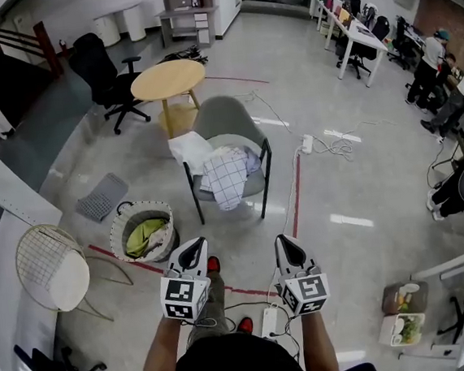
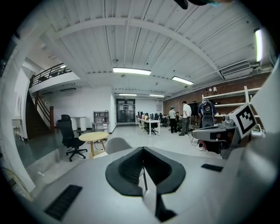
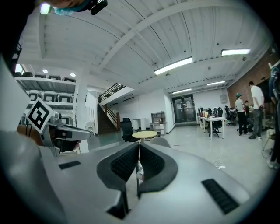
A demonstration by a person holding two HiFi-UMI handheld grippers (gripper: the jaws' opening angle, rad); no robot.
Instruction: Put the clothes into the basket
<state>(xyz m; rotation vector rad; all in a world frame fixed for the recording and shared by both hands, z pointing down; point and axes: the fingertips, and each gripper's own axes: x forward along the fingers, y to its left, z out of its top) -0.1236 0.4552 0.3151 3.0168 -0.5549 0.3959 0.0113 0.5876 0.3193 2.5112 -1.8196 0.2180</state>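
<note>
I see a wide office hall with a pale, shiny floor. A round wooden table [image 1: 168, 79] stands in the middle, and a black office chair [image 1: 103, 75] is just beside it on the left. In front of the table is a grey chair [image 1: 227, 120] with dark legs. A red tape line [image 1: 296, 191] runs on the floor next to this chair, and a white power strip [image 1: 307, 143] with loose cable lies near its upper end. At the left I find a grey mat [image 1: 102, 196] and a white wire chair [image 1: 52, 267]. At the far right, several people [image 1: 430, 59] are near long white desks [image 1: 358, 36]. A staircase [image 1: 14, 42] rises at the upper left.
</note>
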